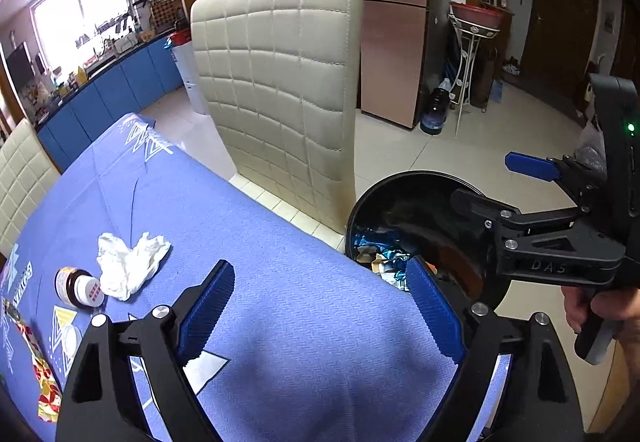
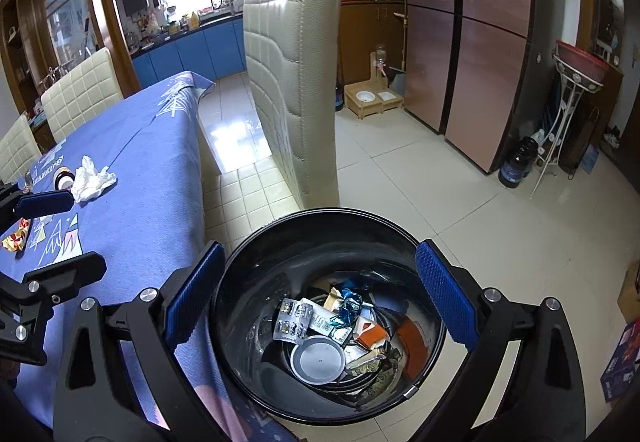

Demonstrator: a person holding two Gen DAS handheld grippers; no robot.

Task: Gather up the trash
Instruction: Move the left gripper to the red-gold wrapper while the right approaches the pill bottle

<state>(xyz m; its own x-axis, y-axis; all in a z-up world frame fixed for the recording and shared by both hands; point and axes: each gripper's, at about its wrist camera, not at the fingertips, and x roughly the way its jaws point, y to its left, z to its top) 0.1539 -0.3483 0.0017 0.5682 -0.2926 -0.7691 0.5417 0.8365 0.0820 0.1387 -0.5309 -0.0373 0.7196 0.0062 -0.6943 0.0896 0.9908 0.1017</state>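
Note:
A black trash bin [image 2: 256,242] stands on the floor against the table's edge, holding a blister pack [image 2: 294,320], a grey round lid [image 2: 318,360], blue foil and other wrappers. My right gripper [image 2: 320,294] hangs open above the bin with nothing between its fingers. My left gripper [image 1: 320,306] is open and empty over the blue tablecloth [image 1: 280,282] near the bin [image 1: 400,181]. On the table farther left lie a crumpled white tissue [image 1: 128,266], a small brown jar [image 1: 78,288] on its side and a red-yellow candy wrapper [image 1: 44,382].
A cream padded chair [image 1: 280,81] stands close behind the bin at the table's side. Two more chairs sit at the far side of the table. A copper fridge [image 2: 480,41], a pet feeder [image 2: 372,97], a white plant stand [image 2: 568,113] and a dark jug [image 2: 516,161] line the tiled floor.

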